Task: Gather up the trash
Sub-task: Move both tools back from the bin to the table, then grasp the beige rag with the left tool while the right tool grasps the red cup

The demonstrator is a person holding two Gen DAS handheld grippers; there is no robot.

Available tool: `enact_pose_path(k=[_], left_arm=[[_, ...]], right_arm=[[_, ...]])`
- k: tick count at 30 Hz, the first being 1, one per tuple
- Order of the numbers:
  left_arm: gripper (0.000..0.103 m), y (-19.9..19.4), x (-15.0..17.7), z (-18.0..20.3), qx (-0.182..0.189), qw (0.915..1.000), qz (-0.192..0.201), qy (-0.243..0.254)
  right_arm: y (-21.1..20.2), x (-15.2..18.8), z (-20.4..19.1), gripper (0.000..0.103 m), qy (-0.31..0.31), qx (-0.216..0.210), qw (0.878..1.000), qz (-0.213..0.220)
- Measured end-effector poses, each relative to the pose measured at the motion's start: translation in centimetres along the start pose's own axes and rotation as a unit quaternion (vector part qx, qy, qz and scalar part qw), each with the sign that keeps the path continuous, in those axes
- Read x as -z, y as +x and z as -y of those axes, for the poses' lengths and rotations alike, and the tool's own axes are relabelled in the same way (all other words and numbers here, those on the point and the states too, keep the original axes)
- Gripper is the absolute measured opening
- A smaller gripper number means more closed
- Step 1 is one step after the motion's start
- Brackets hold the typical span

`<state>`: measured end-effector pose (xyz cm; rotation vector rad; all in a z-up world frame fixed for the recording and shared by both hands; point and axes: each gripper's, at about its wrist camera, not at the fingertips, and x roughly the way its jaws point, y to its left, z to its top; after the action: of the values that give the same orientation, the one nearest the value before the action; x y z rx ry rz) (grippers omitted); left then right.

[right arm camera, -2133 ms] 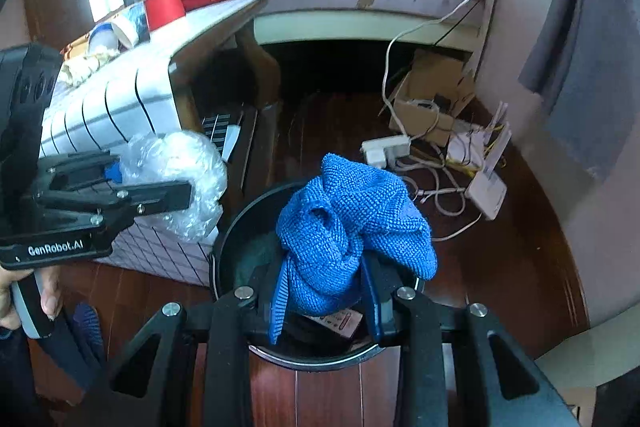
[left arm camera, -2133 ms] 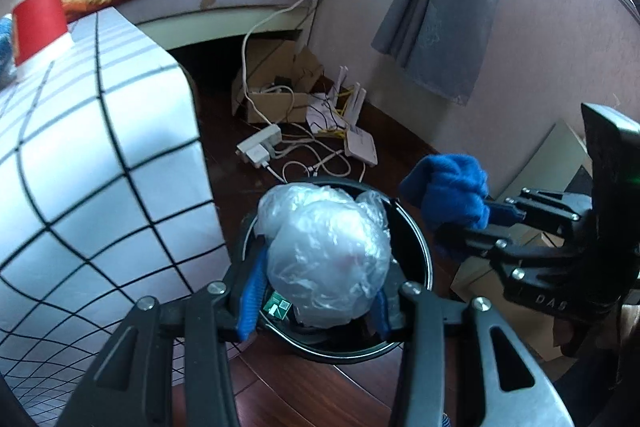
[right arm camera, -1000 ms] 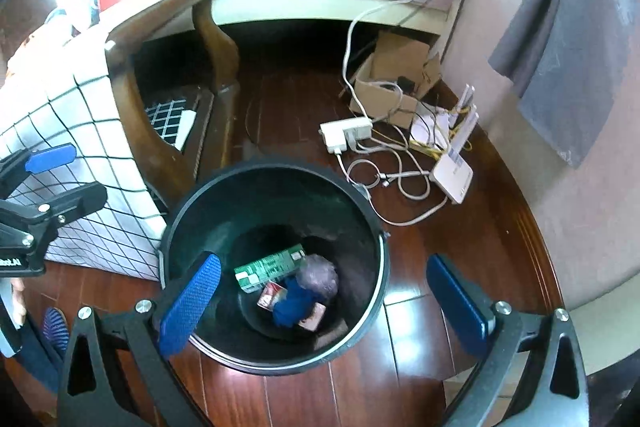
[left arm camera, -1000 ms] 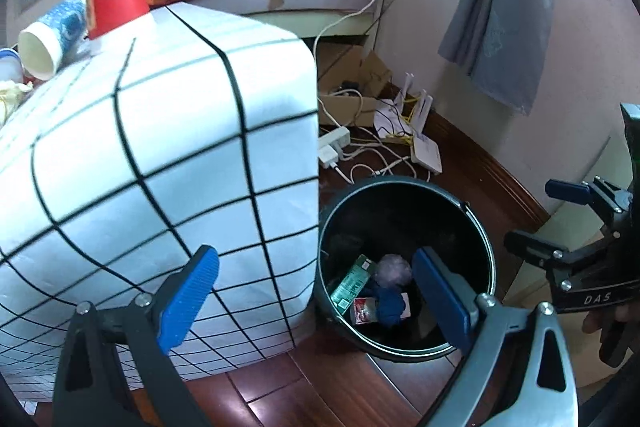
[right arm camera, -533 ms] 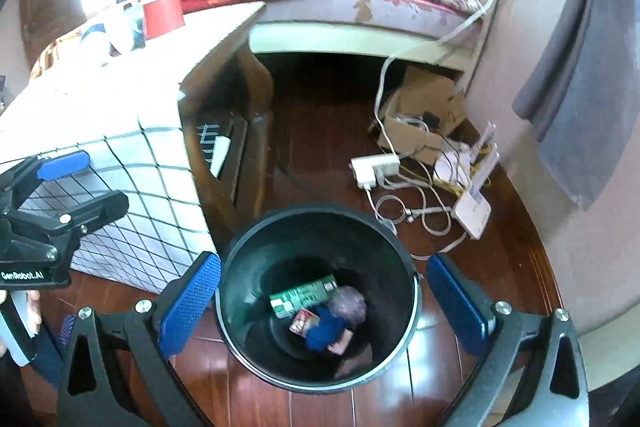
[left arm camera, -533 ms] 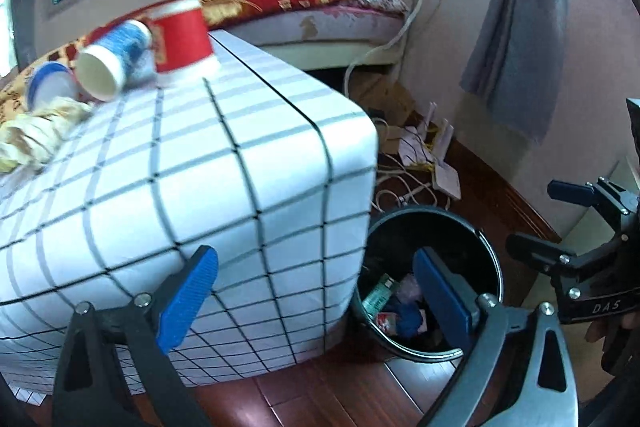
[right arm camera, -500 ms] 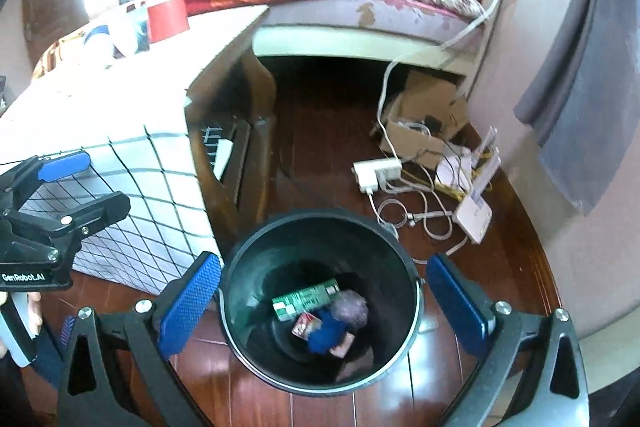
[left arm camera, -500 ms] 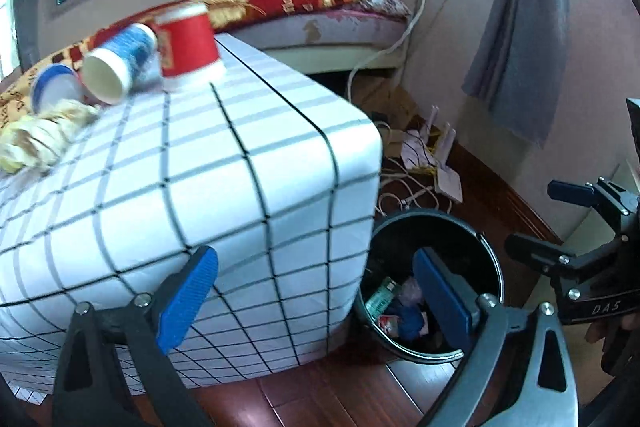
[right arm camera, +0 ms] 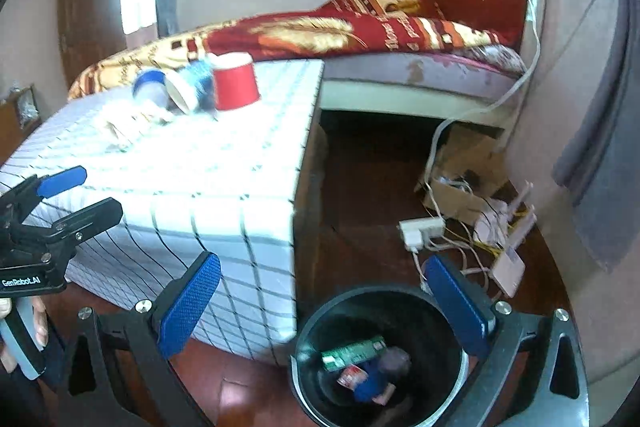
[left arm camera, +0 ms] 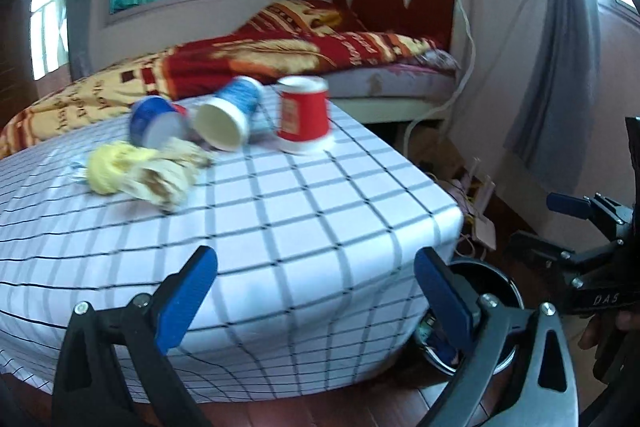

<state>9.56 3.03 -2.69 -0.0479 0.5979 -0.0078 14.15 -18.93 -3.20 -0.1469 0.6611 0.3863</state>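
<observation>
the tablecloth edge hid most of the black bin [left arm camera: 502,281] from my left gripper [left arm camera: 316,297], and motion blur smeared the cups. the red cup [left arm camera: 303,113] sat mouth-down on the checked table [left arm camera: 280,211]; the blue cup [left arm camera: 226,115] lay sideways, mouth toward me. my right gripper [right arm camera: 320,301] hung over the bin, both grippers spread wide with nothing held.

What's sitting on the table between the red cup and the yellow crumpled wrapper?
In the left wrist view, a blue paper cup lies tipped on its side between the red cup and the yellow wrapper.
</observation>
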Motion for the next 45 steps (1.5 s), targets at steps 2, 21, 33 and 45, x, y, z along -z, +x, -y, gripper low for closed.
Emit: enact_pose_path(k=[2, 21, 33, 45], left_arm=[[0.100, -0.3, -0.3, -1.4, -0.009, 0.9999, 0.004, -0.006], [0.090, 4.5, -3.9, -12.5, -0.053, 0.9966, -0.014, -0.061], [0.084, 9.6, -5.2, -12.0, -0.049, 0.9957, -0.059, -0.053], [0.033, 10.8, -5.8, -12.4, -0.020, 0.9944, -0.072, -0.075]], right_arm=[[0.3, -1.0, -0.9, 0.103, -0.003, -0.007, 1.000, 0.009], [7.3, -10.1, -8.4, 0.103, -0.035, -0.051, 0.998, 0.009], [16.0, -15.0, -9.3, 0.094, -0.035, -0.056, 0.998, -0.021], [18.4, -15.9, -8.9, 0.059, -0.030, -0.067, 0.996, -0.041]])
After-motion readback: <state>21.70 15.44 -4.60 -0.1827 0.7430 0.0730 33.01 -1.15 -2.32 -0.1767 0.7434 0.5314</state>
